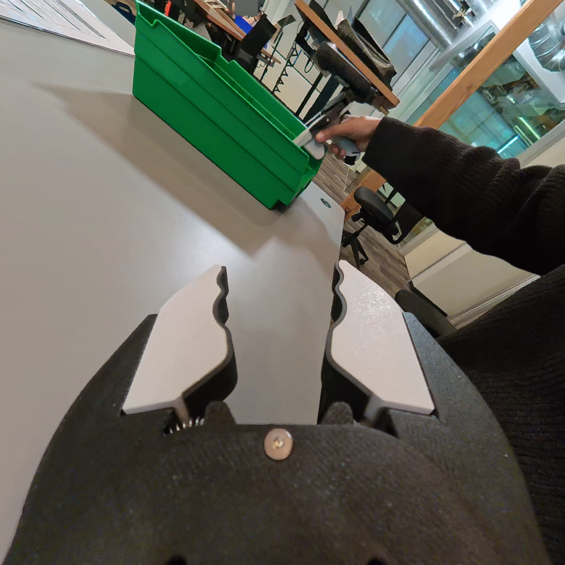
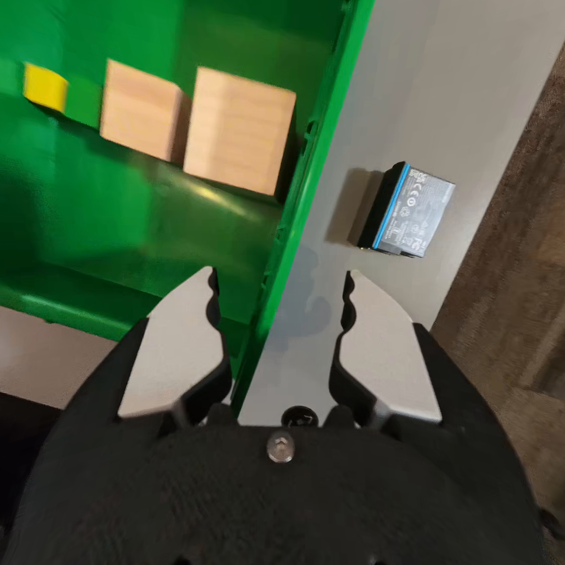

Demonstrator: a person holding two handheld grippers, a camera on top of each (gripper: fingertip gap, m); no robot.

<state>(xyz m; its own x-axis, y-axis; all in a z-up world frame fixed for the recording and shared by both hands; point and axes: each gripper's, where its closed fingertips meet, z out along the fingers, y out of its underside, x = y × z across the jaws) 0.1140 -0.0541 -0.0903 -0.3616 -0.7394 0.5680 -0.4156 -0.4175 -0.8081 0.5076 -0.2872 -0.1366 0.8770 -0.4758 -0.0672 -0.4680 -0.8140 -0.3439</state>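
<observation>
The left gripper (image 1: 279, 272) is hovering low over a grey table (image 1: 91, 244), its jaws standing apart and holding nothing. Farther along the table a green bin (image 1: 214, 122) is sitting near the edge. The right gripper (image 2: 279, 275), gripped by a hand (image 1: 348, 134) in a dark sleeve (image 1: 458, 189), is hanging over the bin's rim, jaws likewise apart and empty. Inside the bin two wooden blocks (image 2: 238, 131) are lying side by side, the larger against the wall, with a yellow block (image 2: 46, 87) beyond them. A black battery (image 2: 406, 211) with a blue stripe is resting on the table just outside the bin.
</observation>
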